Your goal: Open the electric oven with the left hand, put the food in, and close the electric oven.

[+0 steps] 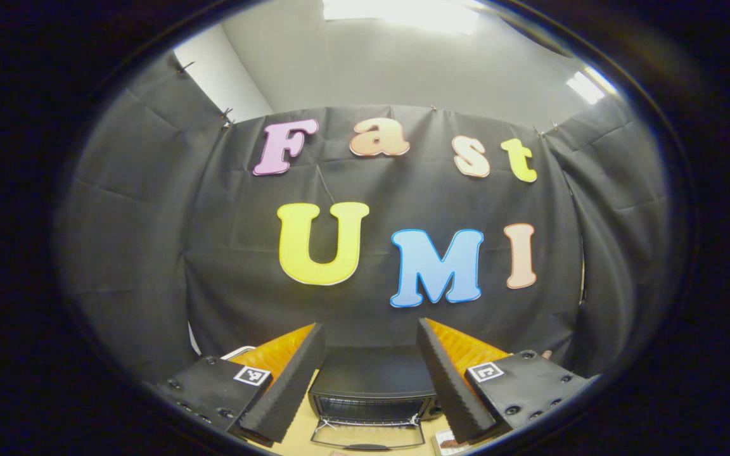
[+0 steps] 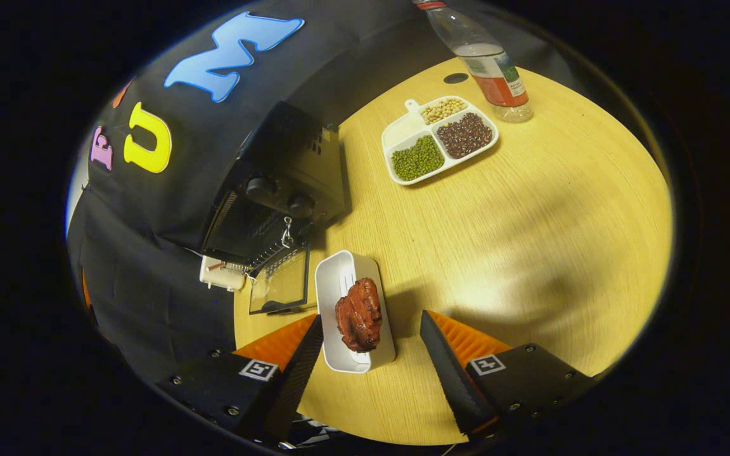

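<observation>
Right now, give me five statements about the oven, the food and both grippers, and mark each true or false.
1. The oven door is closed. False: it hangs open, folded down onto the table.
2. The reddish-brown food lies on a white tray in front of the open door. True.
3. The right gripper is clamped on the tray. False: its fingers stand apart, one on each side of the tray's near end, neither pressing on it.
4. The left gripper is open and holds nothing. True.
5. The divided dish by the bottle is empty. False: three compartments hold beans.
</observation>
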A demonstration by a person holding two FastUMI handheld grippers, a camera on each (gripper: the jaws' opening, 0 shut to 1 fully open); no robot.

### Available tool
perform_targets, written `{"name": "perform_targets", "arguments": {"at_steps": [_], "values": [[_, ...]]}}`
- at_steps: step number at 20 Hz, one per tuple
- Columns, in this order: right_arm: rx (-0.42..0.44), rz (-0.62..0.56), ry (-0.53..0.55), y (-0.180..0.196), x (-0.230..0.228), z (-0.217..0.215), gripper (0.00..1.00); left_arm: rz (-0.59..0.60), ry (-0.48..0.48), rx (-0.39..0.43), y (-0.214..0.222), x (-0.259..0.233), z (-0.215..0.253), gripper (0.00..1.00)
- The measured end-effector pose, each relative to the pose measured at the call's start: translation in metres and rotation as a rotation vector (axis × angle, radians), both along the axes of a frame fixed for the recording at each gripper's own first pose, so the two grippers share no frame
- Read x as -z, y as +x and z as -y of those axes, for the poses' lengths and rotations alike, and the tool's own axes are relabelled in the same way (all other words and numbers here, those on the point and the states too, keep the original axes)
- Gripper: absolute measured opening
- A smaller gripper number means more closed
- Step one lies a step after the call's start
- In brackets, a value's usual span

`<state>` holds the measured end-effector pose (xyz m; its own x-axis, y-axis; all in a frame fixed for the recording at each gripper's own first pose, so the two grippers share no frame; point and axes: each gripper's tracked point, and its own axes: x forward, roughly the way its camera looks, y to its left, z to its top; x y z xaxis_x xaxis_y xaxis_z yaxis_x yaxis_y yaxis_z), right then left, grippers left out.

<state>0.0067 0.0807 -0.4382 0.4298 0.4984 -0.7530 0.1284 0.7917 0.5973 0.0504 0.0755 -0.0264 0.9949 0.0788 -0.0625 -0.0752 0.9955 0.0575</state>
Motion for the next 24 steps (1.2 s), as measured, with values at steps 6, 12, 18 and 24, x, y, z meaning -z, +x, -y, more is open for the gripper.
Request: {"name": "perform_targets", "arguments": {"at_steps": [6,12,18,24], "values": [[0.004,-0.02,0.081,0.003,0.001,-0.009,0.61,-0.042,0.044,-0.052,-0.016,0.008,-0.002,0.96],[-0.03,-0.007,0.139,0.006,0.009,-0.024,0.23,-0.054,0.01,-0.132,-0.031,0.01,-0.006,0.95],[-0.058,0.003,0.143,0.014,-0.011,-0.025,0.05,-0.034,0.013,-0.128,-0.04,0.003,0.006,0.95],[0.007,0.077,0.198,0.017,-0.063,-0.036,0.04,-0.019,0.012,-0.013,-0.025,-0.005,0.009,1.0]]}}
